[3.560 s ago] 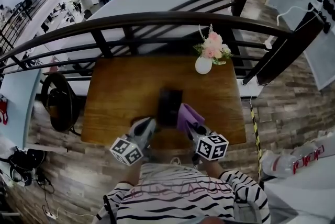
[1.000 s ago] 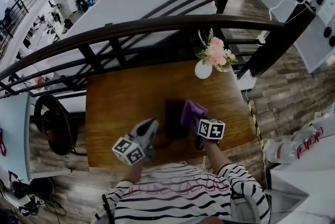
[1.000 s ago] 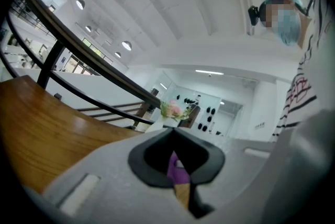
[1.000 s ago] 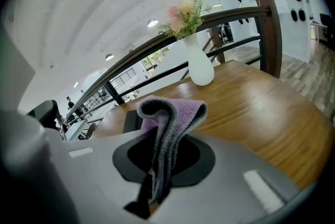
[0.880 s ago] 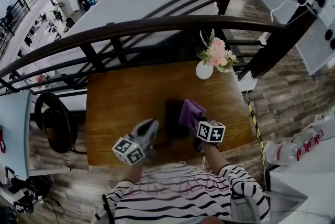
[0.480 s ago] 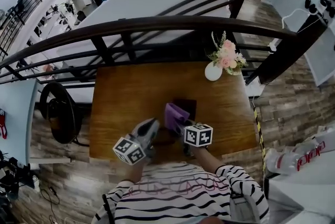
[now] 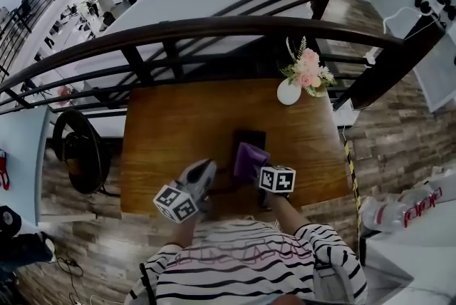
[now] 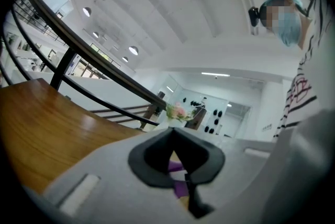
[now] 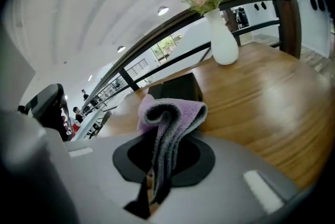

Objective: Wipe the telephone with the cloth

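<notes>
The black telephone (image 7: 249, 138) lies flat on the wooden table (image 7: 171, 125), and in the right gripper view it (image 9: 175, 87) shows just beyond the cloth. My right gripper (image 7: 260, 172) is shut on a folded purple cloth (image 7: 249, 158), which rests on the telephone's near end. In the right gripper view the cloth (image 9: 172, 113) bulges out from between the jaws of that gripper (image 9: 159, 157). My left gripper (image 7: 204, 168) lies low on the table to the left of the telephone. Its jaws (image 8: 175, 157) look shut with nothing in them, and a bit of the cloth (image 8: 180, 187) shows past them.
A white vase of pink flowers (image 7: 292, 88) stands at the table's far right corner, also seen as the vase (image 9: 224, 40) in the right gripper view. A dark railing (image 7: 214, 31) runs behind the table. A black wheel-like object (image 7: 75, 150) sits on the floor at left.
My right gripper has drawn the cloth from the telephone's right side across to its near end. The left gripper has stayed put.
</notes>
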`<state>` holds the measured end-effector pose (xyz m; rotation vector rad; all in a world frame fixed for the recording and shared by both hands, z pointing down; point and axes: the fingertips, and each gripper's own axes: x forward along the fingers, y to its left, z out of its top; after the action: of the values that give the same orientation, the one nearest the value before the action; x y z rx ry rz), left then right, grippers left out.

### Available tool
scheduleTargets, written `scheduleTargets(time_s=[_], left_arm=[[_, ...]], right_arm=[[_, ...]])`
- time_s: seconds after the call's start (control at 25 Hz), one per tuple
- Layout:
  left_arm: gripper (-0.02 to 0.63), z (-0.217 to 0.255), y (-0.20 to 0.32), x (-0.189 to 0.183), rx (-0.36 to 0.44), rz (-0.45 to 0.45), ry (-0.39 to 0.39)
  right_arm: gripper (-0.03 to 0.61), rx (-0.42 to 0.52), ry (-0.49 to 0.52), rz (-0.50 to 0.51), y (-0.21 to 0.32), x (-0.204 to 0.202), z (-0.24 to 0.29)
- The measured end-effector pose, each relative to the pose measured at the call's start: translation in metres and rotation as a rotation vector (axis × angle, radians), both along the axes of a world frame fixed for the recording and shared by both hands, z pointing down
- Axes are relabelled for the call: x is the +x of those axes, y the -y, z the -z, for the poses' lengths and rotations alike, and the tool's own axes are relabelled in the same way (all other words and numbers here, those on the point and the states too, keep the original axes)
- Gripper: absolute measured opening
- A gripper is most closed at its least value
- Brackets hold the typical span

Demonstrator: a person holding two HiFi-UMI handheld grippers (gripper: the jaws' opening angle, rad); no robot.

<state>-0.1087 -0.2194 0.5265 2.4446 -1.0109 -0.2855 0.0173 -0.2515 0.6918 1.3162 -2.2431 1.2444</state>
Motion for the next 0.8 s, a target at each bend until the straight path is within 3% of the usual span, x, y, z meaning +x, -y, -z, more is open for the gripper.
scheduleTargets(time_s=[0.24,0.4,0.68,0.8], left_arm=[[0.000,-0.001,-0.001,0.025,-0.006,-0.063,-0.014],[0.000,0.000,-0.003,0.039,-0.002,-0.095,-0.018],[0.000,0.002,-0.009,0.033,0.010,-0.086,-0.011],[0.000,0.001,-0.011,0.021,0.010,-0.056,-0.007]], right_arm=[[0.037,-0.004,-0.055,-0.144,-0.006,0.065,0.000],[0.037,-0.002,-0.063,-0.188,-0.013,0.085,0.005],[0.037,0.079,0.053,-0.149,-0.020,0.052,0.040],[0.037,0.132,0.115,-0.063,-0.021,0.013,0.063]])
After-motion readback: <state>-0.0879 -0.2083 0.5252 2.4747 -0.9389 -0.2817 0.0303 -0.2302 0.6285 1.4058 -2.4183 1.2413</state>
